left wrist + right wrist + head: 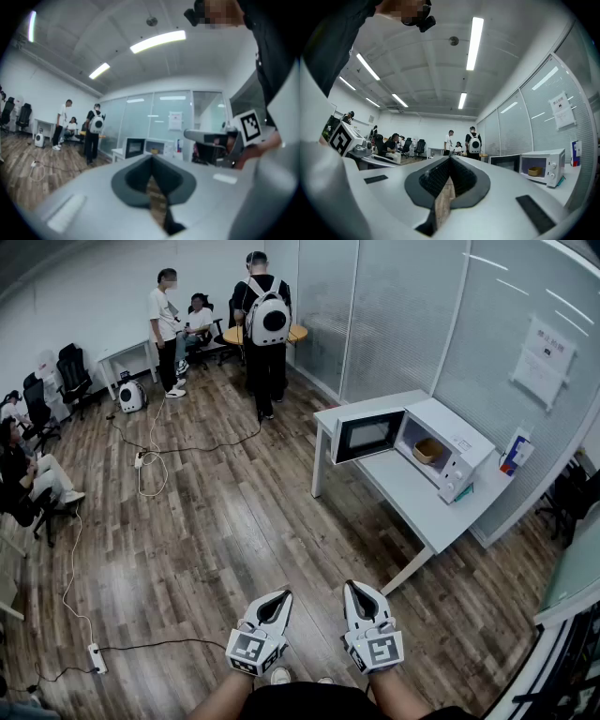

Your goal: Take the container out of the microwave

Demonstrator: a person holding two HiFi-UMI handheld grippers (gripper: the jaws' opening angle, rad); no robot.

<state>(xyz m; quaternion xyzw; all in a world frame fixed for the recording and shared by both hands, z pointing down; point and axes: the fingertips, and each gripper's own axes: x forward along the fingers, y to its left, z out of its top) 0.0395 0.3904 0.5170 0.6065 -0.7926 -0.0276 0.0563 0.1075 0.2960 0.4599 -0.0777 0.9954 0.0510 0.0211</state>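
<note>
Forearms [398,697] hold left tongs [281,595] and right tongs [352,586] level, closed.

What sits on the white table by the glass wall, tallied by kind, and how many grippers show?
Microwave, door open: 1
Container inside it: 1
Blue box at the table's far end: 1
Grippers, both shut and empty: 2 (left gripper, right gripper)
Total: 5

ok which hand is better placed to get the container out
Right, probably: the white microwave holding the tan container stands off to the right tongs' side, its door swung left. Both are shut, empty.
</note>
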